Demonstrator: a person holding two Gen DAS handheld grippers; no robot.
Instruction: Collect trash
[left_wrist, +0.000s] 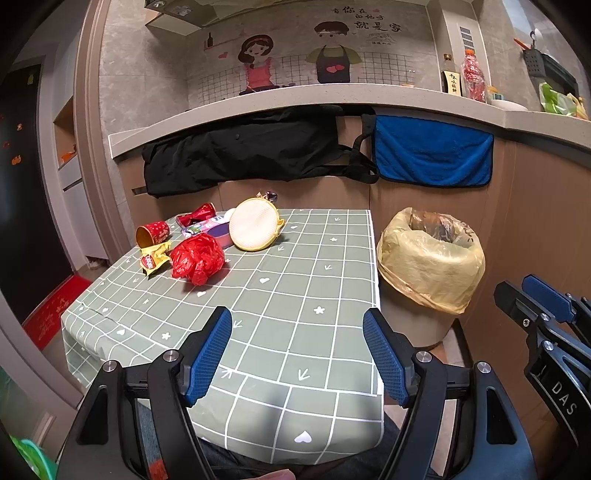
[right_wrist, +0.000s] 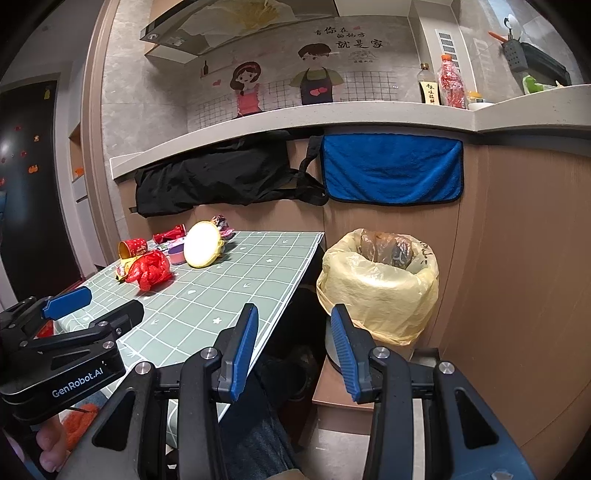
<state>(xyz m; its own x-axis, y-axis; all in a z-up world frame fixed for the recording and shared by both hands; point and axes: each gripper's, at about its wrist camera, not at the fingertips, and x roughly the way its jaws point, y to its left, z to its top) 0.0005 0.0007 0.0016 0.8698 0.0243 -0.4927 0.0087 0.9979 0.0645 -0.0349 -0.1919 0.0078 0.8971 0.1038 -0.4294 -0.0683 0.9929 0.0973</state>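
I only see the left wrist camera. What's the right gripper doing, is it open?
Observer: Yes, the right gripper is open, with nothing between its fingers.
Operator: What's it aimed at?
Observer: The gap between the table edge and the yellow-bagged bin.
Operator: How does my left gripper look from there?
Observer: The left gripper is seen side-on above the table's near corner, fingers apart and empty.

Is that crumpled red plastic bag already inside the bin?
No, the crumpled red plastic bag lies on the green checked tablecloth, apart from the yellow-lined bin.
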